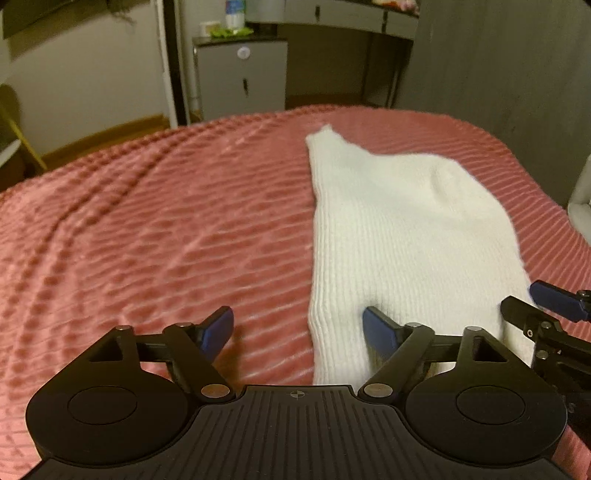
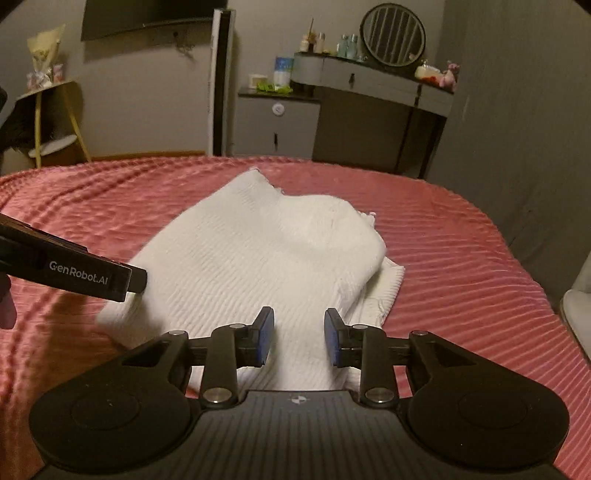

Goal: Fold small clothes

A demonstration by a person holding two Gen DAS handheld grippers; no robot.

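A white ribbed knit garment [image 1: 399, 229] lies folded lengthwise on the pink bedspread [image 1: 147, 229]. My left gripper [image 1: 298, 330] is open wide over the garment's near left edge, one blue pad on the knit, the other over the bedspread. In the right wrist view the garment [image 2: 258, 258] lies flat with a folded layer at its right side. My right gripper [image 2: 299, 339] is open and empty just above the garment's near edge. The left gripper's body [image 2: 74, 275] shows at the left, and the right gripper's fingers [image 1: 561, 301] show at the garment's near right corner.
The bedspread [image 2: 461, 277] covers the whole bed. Beyond the far edge stand a small grey cabinet [image 2: 277, 125], a dressing table with a round mirror [image 2: 391, 33], a yellow-legged side table [image 2: 55, 122] and a grey curtain [image 2: 517, 110]. A white object [image 2: 580, 306] sits at the right.
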